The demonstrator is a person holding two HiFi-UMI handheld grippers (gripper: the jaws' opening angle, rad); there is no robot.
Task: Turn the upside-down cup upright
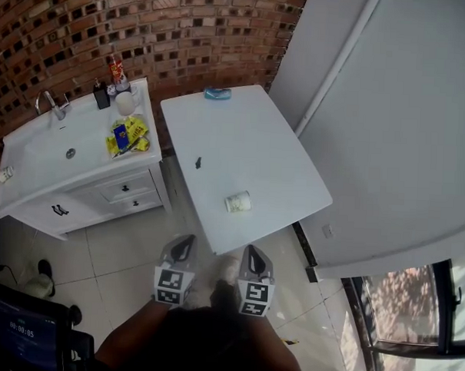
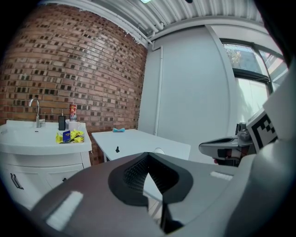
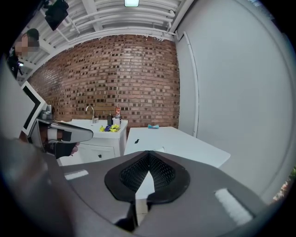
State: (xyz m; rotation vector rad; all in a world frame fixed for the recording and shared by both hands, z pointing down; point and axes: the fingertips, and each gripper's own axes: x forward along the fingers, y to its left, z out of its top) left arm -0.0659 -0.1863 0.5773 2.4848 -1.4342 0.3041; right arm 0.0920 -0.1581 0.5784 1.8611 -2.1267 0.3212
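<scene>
A small white paper cup point(image 1: 238, 202) with pale print sits near the front edge of the white table point(image 1: 242, 139). Only its top shows in the left gripper view point(image 2: 159, 150) and the right gripper view point(image 3: 158, 148). Its mouth cannot be made out. My left gripper point(image 1: 185, 242) point(image 2: 147, 156) and right gripper point(image 1: 249, 252) point(image 3: 149, 153) hover side by side just short of the table's front edge, both pointing toward the cup. Both are shut and hold nothing. Each gripper shows in the other's view: the right gripper point(image 2: 222, 147), the left gripper point(image 3: 69, 132).
A white sink cabinet point(image 1: 79, 182) stands left of the table, with a tap point(image 1: 53, 104), bottles, a mug and yellow packets point(image 1: 127, 135). A blue item point(image 1: 217, 93) and a small black object point(image 1: 197, 163) lie on the table. A white wall panel point(image 1: 388, 134) rises on the right. A screen point(image 1: 22, 333) shows bottom left.
</scene>
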